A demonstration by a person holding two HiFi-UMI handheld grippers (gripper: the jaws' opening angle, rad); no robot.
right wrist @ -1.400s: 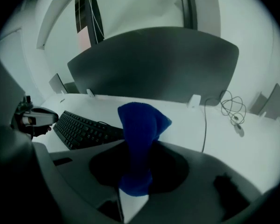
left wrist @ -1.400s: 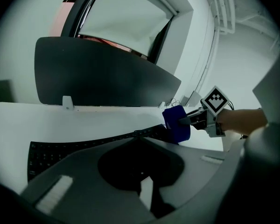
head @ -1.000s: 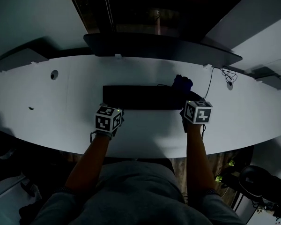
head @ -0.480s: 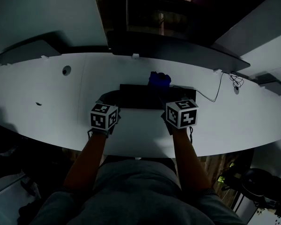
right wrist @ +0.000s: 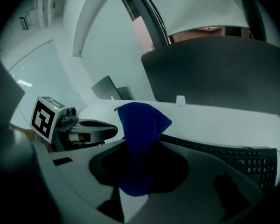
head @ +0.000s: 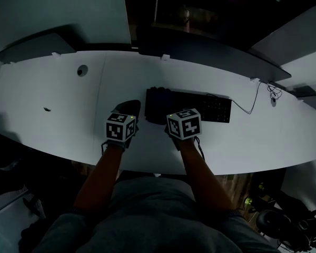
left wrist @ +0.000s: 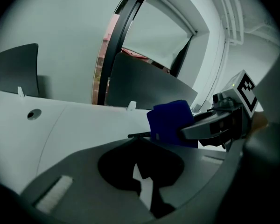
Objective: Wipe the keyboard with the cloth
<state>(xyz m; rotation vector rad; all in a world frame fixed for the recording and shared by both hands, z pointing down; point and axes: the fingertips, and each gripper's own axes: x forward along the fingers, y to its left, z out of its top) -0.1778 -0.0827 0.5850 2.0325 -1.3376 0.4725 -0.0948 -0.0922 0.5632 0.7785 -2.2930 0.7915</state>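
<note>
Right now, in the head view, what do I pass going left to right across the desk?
Round desk hole → left claw → right claw, holding the cloth → keyboard's bare right end → cable.

Person in grey top [head: 147, 210], sleeves [head: 63, 226] above the elbows; grey left gripper [head: 127, 108] and right gripper [right wrist: 130, 192] each carry a black-and-white marker cube [head: 120, 127]
</note>
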